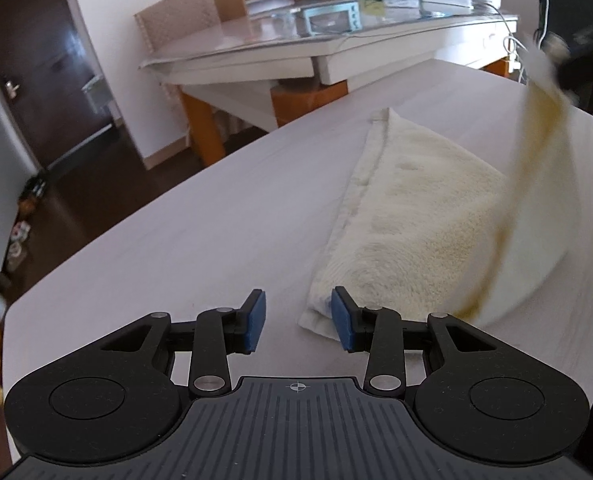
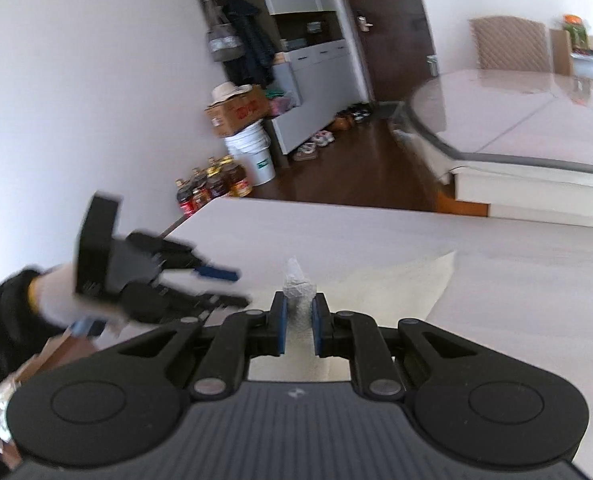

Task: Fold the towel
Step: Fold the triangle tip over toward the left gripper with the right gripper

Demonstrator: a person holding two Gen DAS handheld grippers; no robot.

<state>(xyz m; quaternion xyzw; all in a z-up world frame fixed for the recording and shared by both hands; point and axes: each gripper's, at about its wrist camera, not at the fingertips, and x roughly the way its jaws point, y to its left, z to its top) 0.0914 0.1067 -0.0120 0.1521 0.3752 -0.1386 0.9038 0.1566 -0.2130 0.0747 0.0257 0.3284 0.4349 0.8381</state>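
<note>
A cream towel [image 1: 424, 220] lies part-folded on the pale table [image 1: 176, 248]. One end of it rises in a blurred strip [image 1: 536, 184] up to my right gripper [image 1: 564, 56] at the top right of the left wrist view. My left gripper [image 1: 298, 320] hovers open just over the towel's near corner, with nothing between its blue pads [image 1: 342, 320]. In the right wrist view my right gripper [image 2: 298, 322] is shut on a bunched towel corner [image 2: 296, 284], and the towel [image 2: 400, 284] hangs below it. The left gripper [image 2: 226, 286] shows there at the left, held by a gloved hand [image 2: 52, 300].
A glass-topped table [image 1: 336, 36] with an oven, boxes and cables stands beyond the work table. The dark floor [image 2: 356, 164] lies between them, with bottles [image 2: 212, 188], a white bucket [image 2: 254, 152] and a carton along the wall. The table's left edge drops off close by.
</note>
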